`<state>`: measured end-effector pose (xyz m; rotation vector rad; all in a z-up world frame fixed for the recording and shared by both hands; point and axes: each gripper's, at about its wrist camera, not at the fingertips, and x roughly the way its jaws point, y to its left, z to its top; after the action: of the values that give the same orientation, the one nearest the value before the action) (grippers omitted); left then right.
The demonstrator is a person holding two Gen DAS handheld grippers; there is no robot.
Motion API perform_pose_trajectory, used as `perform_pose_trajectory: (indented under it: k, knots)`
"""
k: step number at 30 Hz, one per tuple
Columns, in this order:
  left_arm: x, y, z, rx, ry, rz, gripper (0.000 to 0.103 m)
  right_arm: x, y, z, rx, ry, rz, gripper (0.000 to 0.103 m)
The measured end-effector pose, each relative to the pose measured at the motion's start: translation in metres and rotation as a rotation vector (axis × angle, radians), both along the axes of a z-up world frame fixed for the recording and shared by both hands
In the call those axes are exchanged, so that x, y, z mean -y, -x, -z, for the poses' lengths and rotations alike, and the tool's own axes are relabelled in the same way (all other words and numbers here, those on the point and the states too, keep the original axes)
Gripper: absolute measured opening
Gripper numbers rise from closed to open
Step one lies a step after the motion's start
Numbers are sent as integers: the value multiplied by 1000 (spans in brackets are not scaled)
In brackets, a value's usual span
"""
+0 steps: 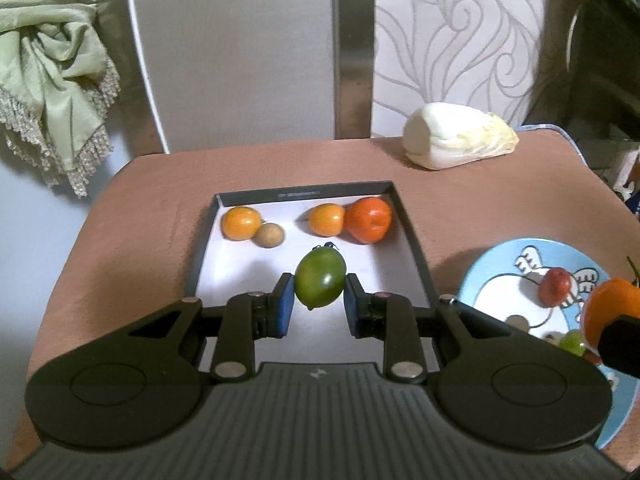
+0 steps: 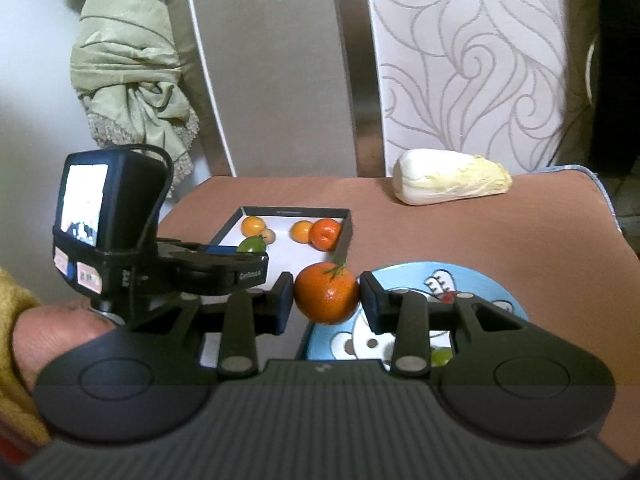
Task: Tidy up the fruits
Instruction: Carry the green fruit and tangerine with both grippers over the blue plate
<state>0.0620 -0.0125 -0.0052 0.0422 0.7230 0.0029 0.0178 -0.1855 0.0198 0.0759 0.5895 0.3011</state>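
Observation:
My left gripper (image 1: 320, 304) is shut on a green tomato (image 1: 320, 282), held above the near half of a black tray (image 1: 412, 248) with a white floor. At the tray's far end lie two yellow-orange fruits (image 1: 241, 222) (image 1: 326, 219), a small brown potato-like piece (image 1: 270, 235) and a red-orange fruit (image 1: 368, 219). My right gripper (image 2: 327, 300) is shut on an orange mandarin (image 2: 327, 294) with a green stem, held over the left edge of a blue cartoon plate (image 2: 476, 280). On the plate sit a small red fruit (image 1: 555, 286) and a green grape (image 1: 572, 342).
A pale napa cabbage (image 1: 456, 140) lies at the back right of the brown table (image 1: 140, 240). A knotted green curtain (image 1: 56, 60) hangs at the far left. A hand (image 2: 52, 336) in a yellow sleeve holds the left gripper's handle, with its camera (image 2: 104, 208) above.

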Motion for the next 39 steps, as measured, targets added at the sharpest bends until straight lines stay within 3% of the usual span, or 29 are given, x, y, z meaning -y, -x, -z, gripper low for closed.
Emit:
perform_pose_trajectory:
  k: [22,39]
  knots:
    - [89,7,-3,-7,22,178,31,60,31,5,-28,-2,153,39]
    - [138,-2,17,-52,28,300,32,76,35,10,-61,27,164,39]
